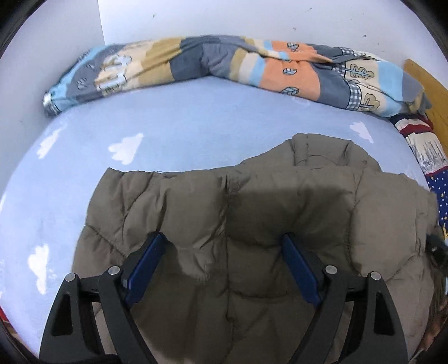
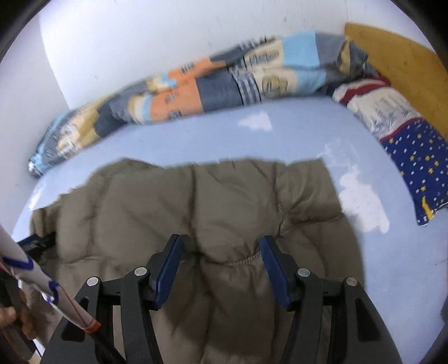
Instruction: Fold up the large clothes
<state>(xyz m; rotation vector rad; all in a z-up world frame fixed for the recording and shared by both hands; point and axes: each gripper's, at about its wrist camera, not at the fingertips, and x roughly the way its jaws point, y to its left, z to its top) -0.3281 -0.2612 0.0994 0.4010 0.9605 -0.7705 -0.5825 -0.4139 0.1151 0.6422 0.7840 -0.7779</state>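
Nearest the left wrist camera, the left gripper (image 1: 224, 246) has its blue fingers (image 1: 145, 268) spread wide, hovering over or resting on a puffy olive-grey jacket (image 1: 252, 212) with nothing pinched between them. That jacket lies flat on a pale blue bedsheet (image 1: 196, 117) printed with white clouds, filling the view from about 8 o'clock round to 4 o'clock, its collar or hood bulging up toward 1 o'clock. In the right wrist view the right gripper (image 2: 221, 252) is likewise spread, its fingers either side of a gathered, elastic-looking seam in the jacket (image 2: 196, 201), gripping nothing as far as can be seen (whether the tips touch the cloth is hard to judge). At 12 o'clock in both views a rolled patchwork quilt (image 1: 224, 64) in blue, grey, orange and cream runs along the white wall (image 1: 252, 19), well apart from the jacket. At 2 to 3 o'clock sits a pillow (image 2: 386, 112) with red stripes and a dark blue starred part, against a wooden headboard (image 2: 397, 56). At 8 o'clock in the right wrist view a white sleeve (image 2: 36, 280) with blue and red marks crosses the corner, with part of the left gripper (image 2: 30, 240) showing just beyond it at the jacket's edge. No boxes or baskets appear.
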